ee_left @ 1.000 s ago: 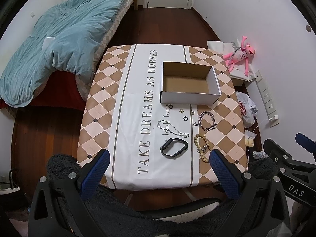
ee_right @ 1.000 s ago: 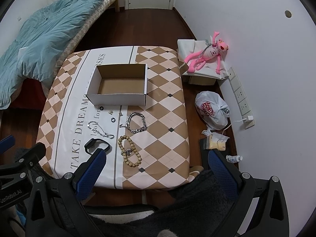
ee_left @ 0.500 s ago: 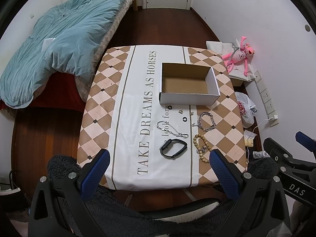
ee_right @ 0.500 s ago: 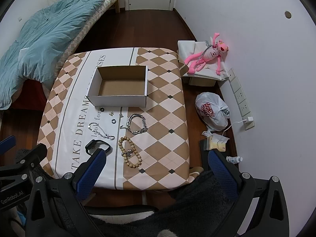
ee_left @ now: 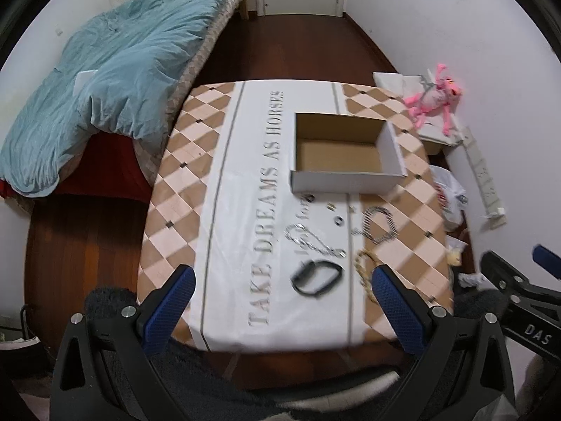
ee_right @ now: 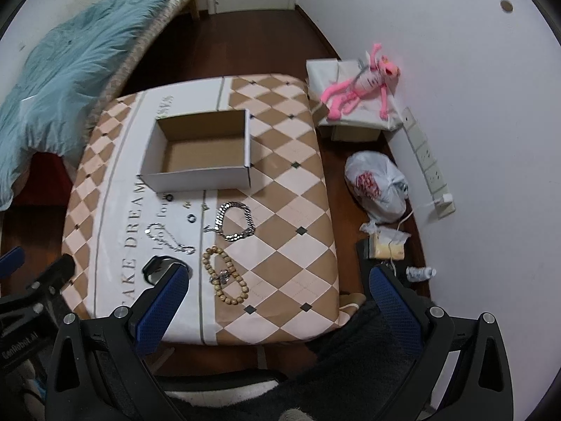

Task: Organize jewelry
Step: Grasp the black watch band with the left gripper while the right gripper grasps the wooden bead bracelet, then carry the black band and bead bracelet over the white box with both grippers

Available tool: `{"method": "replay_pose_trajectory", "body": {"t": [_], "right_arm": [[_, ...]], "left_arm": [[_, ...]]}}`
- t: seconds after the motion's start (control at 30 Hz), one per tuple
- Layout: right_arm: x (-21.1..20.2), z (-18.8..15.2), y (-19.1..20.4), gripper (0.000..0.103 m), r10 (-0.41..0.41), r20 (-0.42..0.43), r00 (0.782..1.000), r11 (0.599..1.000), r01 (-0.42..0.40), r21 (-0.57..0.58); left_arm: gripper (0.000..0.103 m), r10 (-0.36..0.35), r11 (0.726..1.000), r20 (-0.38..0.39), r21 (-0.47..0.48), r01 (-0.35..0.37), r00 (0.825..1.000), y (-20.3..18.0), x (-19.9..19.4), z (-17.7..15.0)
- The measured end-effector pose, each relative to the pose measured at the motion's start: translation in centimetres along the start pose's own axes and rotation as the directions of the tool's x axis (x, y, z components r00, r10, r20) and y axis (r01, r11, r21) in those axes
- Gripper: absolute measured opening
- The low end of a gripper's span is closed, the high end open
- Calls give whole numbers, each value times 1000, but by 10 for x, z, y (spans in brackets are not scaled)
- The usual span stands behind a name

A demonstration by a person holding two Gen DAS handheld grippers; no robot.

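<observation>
Both grippers are hovering off the near edge of the table (ee_right: 280, 182), jaws spread wide, nothing between them — left gripper (ee_left: 280, 301), right gripper (ee_right: 277, 301).

An open cardboard box (ee_right: 200, 154) is sitting toward the far middle of the table, nothing showing inside it in either view. The jewelry is lying between the box and the near edge, all on the cloth:
- black band (ee_left: 317, 277), nearest the edge, on the white stripe
- wooden bead bracelet (ee_right: 224, 275), just right of the band
- silver chain bracelet (ee_right: 233, 221), closer to the box, on the checked part
- thin sparkly chain (ee_right: 166, 236), left of the silver one, over the printed lettering
- small dark ring (ee_right: 191, 217) plus a few tiny pieces just in front of the box, too small to tell apart

View differences: the left wrist view is motion-blurred, showing the black band whole but the bead bracelet half hidden behind a blue finger pad (ee_left: 396, 305). The right wrist view is sharper, showing the bead bracelet whole — the band there is partly covered by a finger pad (ee_right: 161, 312).

Only the right view is showing the white plastic bag (ee_right: 377, 189) on the floor clearly; the pink plush toy (ee_right: 357, 87) is appearing in both. The blue duvet (ee_left: 105, 80) is filling more of the left view.
</observation>
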State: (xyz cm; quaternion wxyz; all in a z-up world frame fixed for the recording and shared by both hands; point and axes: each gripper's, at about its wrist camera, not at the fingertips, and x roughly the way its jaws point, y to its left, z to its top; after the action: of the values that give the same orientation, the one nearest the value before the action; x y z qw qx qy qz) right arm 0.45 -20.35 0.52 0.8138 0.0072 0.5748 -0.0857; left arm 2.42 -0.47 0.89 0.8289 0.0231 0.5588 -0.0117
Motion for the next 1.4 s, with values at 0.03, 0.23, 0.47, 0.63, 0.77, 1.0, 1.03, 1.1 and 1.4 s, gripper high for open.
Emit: {"method": "replay_pose_trajectory", "body": {"t": [0.03,0.23,0.47,0.63,0.77,1.0,1.03,1.1,1.4], "right_arm": [[11,1,-1,103,-6,-15,1000,1000,6,4],[99,-3,-5,100,8,-161,987,1000,-4,25],[177,-34,12,77,65,-296,953,998,-68,2],[202,-46,26,60,90,-328,940,994,-105,-26],[202,-48,38,54,66,-295,953,991,-96,-91],[195,-56,36,10,71,-254,965,989,-100,-107],[193,-55,35,10,74,-261,963,990,-103,-101],[191,-53,35,10,72,-256,964,990,-99,-96],[179,-34,15,9,195,-227,954,981,-192,36]], "left_arm": [[103,15,1000,0,7,-15,1000,-1,10,3],[102,69,996,-55,56,-66,996,-3,74,3],[100,76,991,-154,122,-57,985,-6,131,-15],[74,52,989,-214,144,-21,975,-7,156,-26],[74,16,985,-234,173,25,972,-12,161,-31],[48,-16,969,-254,233,77,967,-27,169,-43],[28,-21,968,-264,237,86,964,-29,172,-46],[16,-44,968,-277,227,110,960,-31,175,-50],[10,-89,974,-222,184,132,971,-10,159,-56]]}}
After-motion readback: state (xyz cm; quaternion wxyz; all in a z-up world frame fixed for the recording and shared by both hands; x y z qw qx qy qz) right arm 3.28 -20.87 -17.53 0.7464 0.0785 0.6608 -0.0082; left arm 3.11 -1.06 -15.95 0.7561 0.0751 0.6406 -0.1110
